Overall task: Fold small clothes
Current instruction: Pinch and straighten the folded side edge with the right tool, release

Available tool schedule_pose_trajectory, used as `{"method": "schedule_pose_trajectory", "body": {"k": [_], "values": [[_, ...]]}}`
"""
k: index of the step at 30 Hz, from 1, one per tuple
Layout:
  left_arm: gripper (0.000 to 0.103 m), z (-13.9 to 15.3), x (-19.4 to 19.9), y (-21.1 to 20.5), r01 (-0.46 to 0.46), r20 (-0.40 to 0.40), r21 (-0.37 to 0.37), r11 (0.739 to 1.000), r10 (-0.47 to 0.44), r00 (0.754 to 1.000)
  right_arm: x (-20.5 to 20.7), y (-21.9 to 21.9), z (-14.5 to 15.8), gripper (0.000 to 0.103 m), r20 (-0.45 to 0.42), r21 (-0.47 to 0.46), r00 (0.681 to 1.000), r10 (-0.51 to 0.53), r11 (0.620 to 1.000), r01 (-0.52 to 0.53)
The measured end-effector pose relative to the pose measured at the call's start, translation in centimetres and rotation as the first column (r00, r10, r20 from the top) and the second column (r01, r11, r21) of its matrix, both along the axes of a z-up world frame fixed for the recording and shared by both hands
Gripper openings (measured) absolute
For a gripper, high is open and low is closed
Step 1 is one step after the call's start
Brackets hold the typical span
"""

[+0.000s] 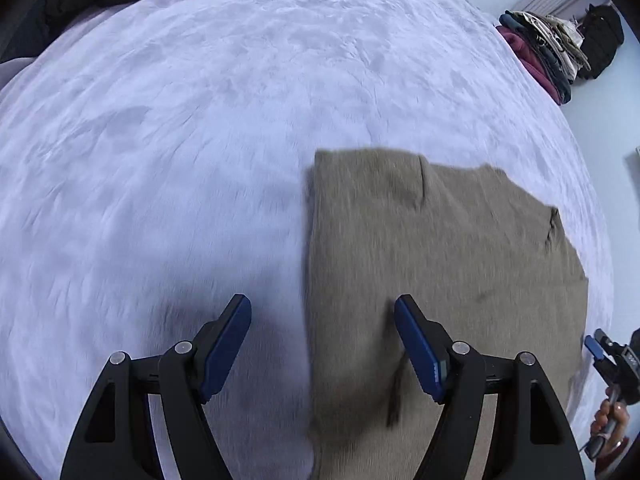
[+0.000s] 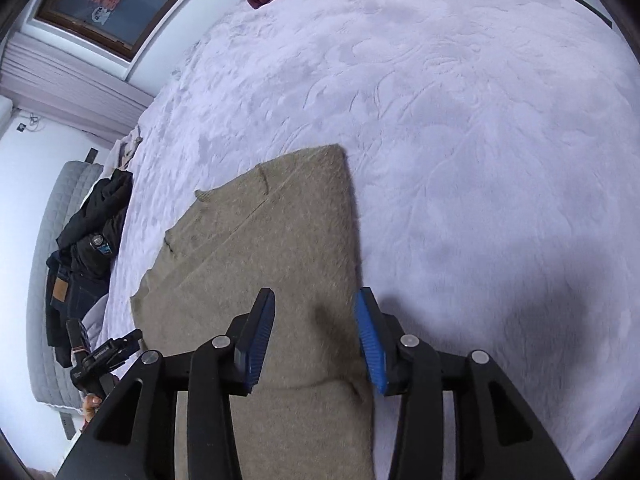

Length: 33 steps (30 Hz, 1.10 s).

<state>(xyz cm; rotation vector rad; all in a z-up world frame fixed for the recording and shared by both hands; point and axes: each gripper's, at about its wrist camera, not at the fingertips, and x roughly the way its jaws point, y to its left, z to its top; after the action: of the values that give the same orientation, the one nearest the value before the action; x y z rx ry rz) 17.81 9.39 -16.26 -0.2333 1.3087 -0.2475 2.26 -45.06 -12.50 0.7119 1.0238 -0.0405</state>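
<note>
while both tools hung above the bed, here is how it stood:

garment: a tan knitted garment [image 1: 440,248] lay flat on the lavender bedspread [image 1: 200,140], partly folded, one long edge straight, a ragged stepped outline on the far side.
left gripper: the left gripper [image 1: 322,344] had its jaws spread wide, nothing between them; its one blue pad [image 1: 226,352] hung over bare bedspread, the other over the garment, straddling the straight edge.
right gripper: the right gripper [image 2: 316,340] had its jaws parted, nothing pinched; the cloth lay below the pads, and whether they brushed it could not be told.
right view: the garment's straight edge ran just under that gripper's right-hand blue pad [image 2: 370,344].
hand: a hand [image 1: 610,420] showed at the left view's right edge, gripping the other tool's handle.
containers: none could be made out, so nothing to report inside any.
far corner: a pile of clothes [image 1: 548,52], maroon and beige among them, sat at the bed's far edge.
other side: dark clothing [image 2: 88,252] was heaped along the bed's left edge, beside a grey quilted headboard [image 2: 52,280].
wall: a window [image 2: 108,4] showed up top.
</note>
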Motion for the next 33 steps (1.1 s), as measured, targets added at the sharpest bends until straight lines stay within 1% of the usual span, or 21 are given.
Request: {"method": "schedule_pose_trajectory", "body": {"k": [2,4,7,9,10,11,12,13,16,17,20,21,23,24,25,26,27,28,29,30,33], "values": [[0.075,-0.5,1.2,-0.2,0.008,-0.001,0.002,1.000,-0.008,1.000,1.3,-1.0,-0.8,0.045,-0.013,-0.015,1.000,-0.011,1.000,0.011],[0.075,-0.9,2.2,-0.6,0.011,-0.006,-0.012,1.000,-0.011,1.000,2.5,-2.1,-1.5,0.045,-0.012,0.009,1.000,-0.014,1.000,0.014],[0.075,-1.2,3.2,-0.7,0.000,-0.005,-0.032,0.999,0.000,1.000,3.9,-2.9,-2.4,0.045,0.017,0.108,1.000,-0.003,0.994,0.001],[0.074,-1.2,3.5,-0.9,-0.010,0.001,-0.007,1.000,0.010,1.000,5.0,-3.0,-3.1,0.045,0.018,0.159,1.000,-0.001,0.987,-0.002],[0.065,-1.2,3.6,-1.1,-0.014,0.007,0.019,1.000,0.014,1.000,5.5,-3.0,-3.8,0.042,0.000,0.184,1.000,-0.001,0.983,0.001],[0.057,-1.3,3.9,-1.4,-0.018,0.012,0.043,0.999,0.018,1.000,6.0,-2.8,-4.1,0.018,-0.031,0.180,1.000,-0.004,0.984,0.010],[0.043,-1.1,3.9,-1.5,-0.016,0.019,0.051,0.999,0.015,1.000,6.3,-2.6,-4.3,0.015,-0.045,0.179,0.999,-0.001,0.984,0.009],[0.032,-0.9,3.9,-1.3,-0.010,0.025,0.040,0.999,0.009,1.000,6.4,-2.3,-3.9,0.014,-0.035,0.172,0.999,0.005,0.985,0.002],[0.030,-0.5,3.8,-0.8,-0.004,0.052,0.058,0.998,0.001,0.999,6.3,-1.5,-1.9,0.014,0.030,0.142,0.998,0.046,0.989,-0.050],[0.030,-0.7,3.9,-0.6,-0.004,0.051,0.058,0.998,0.001,0.999,6.2,-1.5,-1.6,0.014,0.033,0.128,0.998,0.053,0.990,-0.057],[0.031,-1.4,4.1,-0.3,-0.030,0.045,0.037,0.999,0.028,0.999,6.3,-2.2,-3.0,0.014,-0.037,0.086,0.999,0.037,0.996,-0.034],[0.031,-1.5,4.0,-0.3,-0.038,0.046,0.033,0.999,0.036,0.998,6.3,-2.4,-3.9,0.014,-0.043,0.095,0.999,0.029,0.995,-0.025],[0.038,-1.4,3.8,0.0,-0.052,0.048,0.037,0.998,0.051,0.998,6.1,-2.5,-4.6,0.014,-0.035,0.090,0.999,0.013,0.996,-0.010],[0.052,-1.3,3.7,0.1,-0.059,0.049,0.055,0.997,0.057,0.997,6.0,-2.4,-4.6,0.015,-0.030,0.086,1.000,0.003,0.996,0.000],[0.060,-0.9,3.5,0.2,-0.067,0.057,0.087,0.994,0.062,0.996,5.9,-2.3,-4.4,0.018,-0.025,0.086,1.000,-0.006,0.996,0.008],[0.062,-0.7,3.2,0.3,-0.069,0.064,0.106,0.992,0.062,0.996,5.8,-2.3,-4.2,0.019,-0.023,0.085,1.000,-0.010,0.996,0.012],[0.069,-0.3,2.9,0.2,-0.067,0.069,0.138,0.988,0.058,0.996,5.7,-2.1,-4.0,0.022,-0.026,0.077,1.000,-0.010,0.997,0.012],[0.080,-0.1,2.7,0.2,-0.066,0.070,0.162,0.985,0.055,0.996,5.7,-2.0,-3.6,0.024,-0.032,0.065,0.999,-0.008,0.998,0.011],[0.084,0.2,2.3,0.1,-0.066,0.071,0.193,0.979,0.053,0.996,5.6,-2.0,-3.3,0.027,-0.038,0.050,0.999,-0.011,0.999,0.013],[0.086,0.6,1.8,0.0,-0.066,0.080,0.217,0.974,0.050,0.996,5.6,-1.8,-2.9,0.031,-0.044,0.028,0.999,-0.009,1.000,0.011],[0.086,1.3,0.4,-0.6,-0.050,0.082,0.234,0.971,0.031,0.996,5.0,-1.0,-1.5,0.042,-0.042,-0.025,0.999,-0.013,1.000,0.012]]}}
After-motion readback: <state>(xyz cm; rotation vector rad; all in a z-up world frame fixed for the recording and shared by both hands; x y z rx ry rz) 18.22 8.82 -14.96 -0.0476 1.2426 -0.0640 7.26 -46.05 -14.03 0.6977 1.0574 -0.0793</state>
